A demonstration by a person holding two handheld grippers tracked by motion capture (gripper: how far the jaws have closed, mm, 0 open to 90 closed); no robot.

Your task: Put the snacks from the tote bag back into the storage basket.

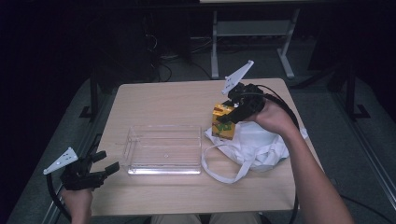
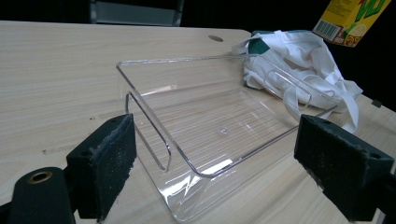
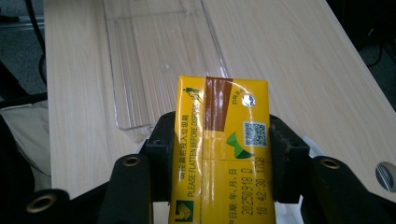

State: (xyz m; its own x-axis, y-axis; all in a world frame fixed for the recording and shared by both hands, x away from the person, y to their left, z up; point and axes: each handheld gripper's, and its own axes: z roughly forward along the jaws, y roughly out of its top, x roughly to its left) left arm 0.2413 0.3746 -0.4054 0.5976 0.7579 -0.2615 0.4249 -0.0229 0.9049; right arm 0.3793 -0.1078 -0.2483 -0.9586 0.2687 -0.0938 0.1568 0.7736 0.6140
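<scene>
Left gripper (image 1: 100,164): it is nearest to the camera, at the near left corner of the table (image 1: 159,100). Its 2 jaws stand wide apart and hold nothing.
Tray (image 2: 196,126): a clear plastic tray lies just ahead of the left gripper, between its 2 jaws in the left gripper view. It is empty.
Right gripper (image 3: 219,158): its 2 jaws are closed on the juice carton (image 3: 219,154), 1 pad on each narrow side.
Carton, place: it is held above the table, just over the white cloth bag (image 1: 254,144). The tray is ahead of it and lower, in the right gripper view.
Carton, handling: I judge it light and fairly stiff, but the walls can dent under a hard squeeze. The printed surface looks smooth, so it may slip.
Carton, where to hold: the 2 flat opposite sides, near the middle, as the pads sit now.
Bag: soft, with loose straps that may catch the carton.
Tray, handling: rigid, probably slippery, and it can slide if pushed.
</scene>
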